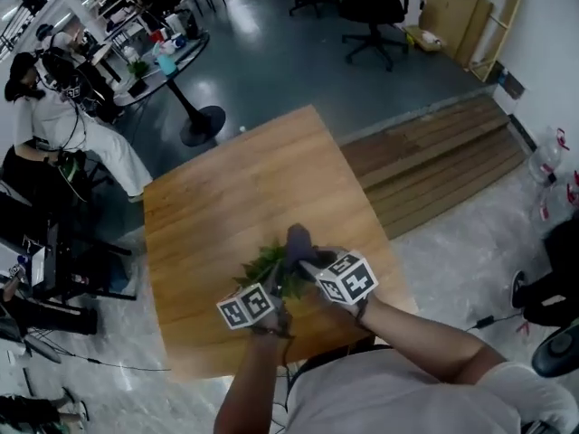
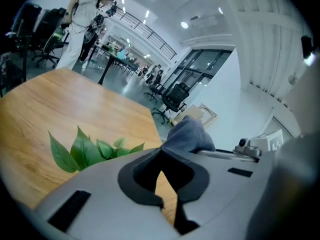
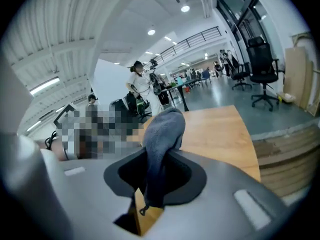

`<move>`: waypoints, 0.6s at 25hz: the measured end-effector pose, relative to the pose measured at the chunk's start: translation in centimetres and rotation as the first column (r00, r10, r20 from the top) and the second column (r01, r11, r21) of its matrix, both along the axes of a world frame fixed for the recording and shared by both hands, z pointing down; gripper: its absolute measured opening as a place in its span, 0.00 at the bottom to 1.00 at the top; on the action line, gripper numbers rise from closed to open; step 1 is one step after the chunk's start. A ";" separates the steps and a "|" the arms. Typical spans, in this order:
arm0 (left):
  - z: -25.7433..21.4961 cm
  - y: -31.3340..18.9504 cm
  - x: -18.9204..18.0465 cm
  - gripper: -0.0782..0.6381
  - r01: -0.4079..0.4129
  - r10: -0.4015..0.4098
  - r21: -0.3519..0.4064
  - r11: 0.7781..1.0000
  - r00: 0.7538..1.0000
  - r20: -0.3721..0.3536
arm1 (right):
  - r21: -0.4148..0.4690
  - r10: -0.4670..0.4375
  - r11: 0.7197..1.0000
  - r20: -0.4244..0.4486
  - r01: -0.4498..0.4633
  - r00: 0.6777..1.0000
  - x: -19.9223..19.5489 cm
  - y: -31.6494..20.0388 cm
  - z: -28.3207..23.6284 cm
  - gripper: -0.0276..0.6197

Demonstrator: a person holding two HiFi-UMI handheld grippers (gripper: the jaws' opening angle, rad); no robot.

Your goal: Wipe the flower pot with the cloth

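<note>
A small plant with green leaves [image 1: 264, 262] stands near the front of the wooden table [image 1: 235, 188]; its pot is hidden under my hands and grippers. A grey cloth [image 1: 298, 240] bulges up just right of the leaves, with my right gripper [image 1: 308, 256] shut on it. In the right gripper view the cloth [image 3: 162, 134] is pinched between the jaws of the right gripper [image 3: 150, 184] and hangs down through them. My left gripper [image 1: 274, 283] sits at the plant's near left. In the left gripper view the left gripper [image 2: 161, 184] looks shut with only wood showing in the slit; leaves [image 2: 85, 151] lie left, cloth [image 2: 189, 134] right.
The table's far half is bare wood [image 3: 215, 129]. Past it are a round black pedestal table [image 1: 167, 61], office chairs [image 1: 371, 7] and seated people at the left [image 1: 54, 107]. Wooden boards [image 1: 434, 161] lie on the floor to the right.
</note>
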State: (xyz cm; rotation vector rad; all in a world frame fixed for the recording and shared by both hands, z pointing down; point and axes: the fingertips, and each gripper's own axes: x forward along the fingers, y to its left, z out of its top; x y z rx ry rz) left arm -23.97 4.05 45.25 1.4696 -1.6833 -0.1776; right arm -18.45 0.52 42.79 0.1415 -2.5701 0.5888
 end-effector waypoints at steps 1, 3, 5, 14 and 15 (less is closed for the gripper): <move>-1.5 0.0 0.1 0.12 0.005 -0.006 0.023 1.000 1.000 0.023 | 0.034 -0.020 0.999 0.017 0.020 1.000 -0.1 0.2 -1.7 0.16; -4.7 0.3 0.2 0.12 0.010 -0.015 0.061 0.998 0.996 0.083 | 0.094 -0.051 0.994 0.050 0.046 0.997 -0.1 0.8 -4.9 0.16; -8.1 0.7 0.3 0.12 0.013 -0.029 0.095 0.995 0.986 0.167 | 0.146 -0.075 0.987 0.084 0.062 0.994 0.3 1.6 -7.9 0.16; -21.5 1.7 1.3 0.12 0.030 -0.155 0.267 0.963 0.873 0.462 | 0.319 -0.137 0.946 0.246 0.054 0.960 1.3 2.7 -18.8 0.16; -22.5 2.0 1.6 0.12 0.031 -0.169 0.277 0.960 0.855 0.491 | 0.337 -0.142 0.940 0.262 0.048 0.955 1.6 2.8 -19.8 0.16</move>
